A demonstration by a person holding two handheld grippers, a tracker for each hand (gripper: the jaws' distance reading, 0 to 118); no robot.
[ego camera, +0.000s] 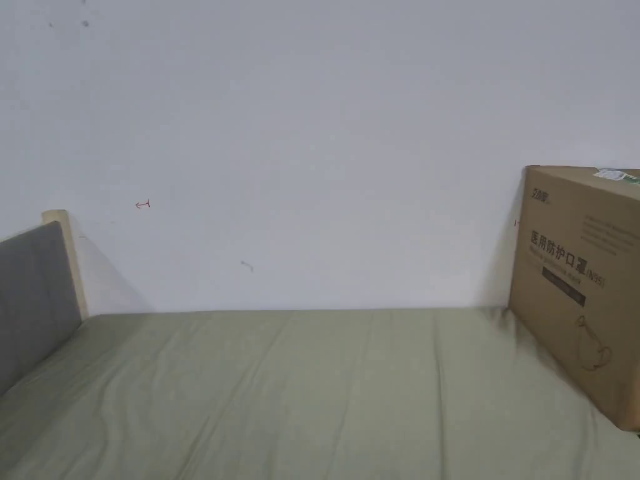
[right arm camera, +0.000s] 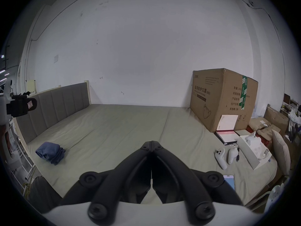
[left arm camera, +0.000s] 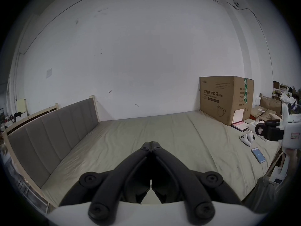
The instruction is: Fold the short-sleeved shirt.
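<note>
I'm in a storeroom-like bedroom: a bed [right arm camera: 114,131] with grey padded headboard [right arm camera: 61,102] against a bare white wall [right arm camera: 138,50], a big cardboard box [right arm camera: 223,99] on it, clutter [right arm camera: 290,115] piled beyond.

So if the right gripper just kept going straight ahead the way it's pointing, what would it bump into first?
Probably nothing close. The right gripper, jaws together, points across bare green bedsheet toward the white wall. It would likely reach sheet or wall first, though depth is hard to judge.

Dim even light, soft focus, fisheye vignetting
</note>
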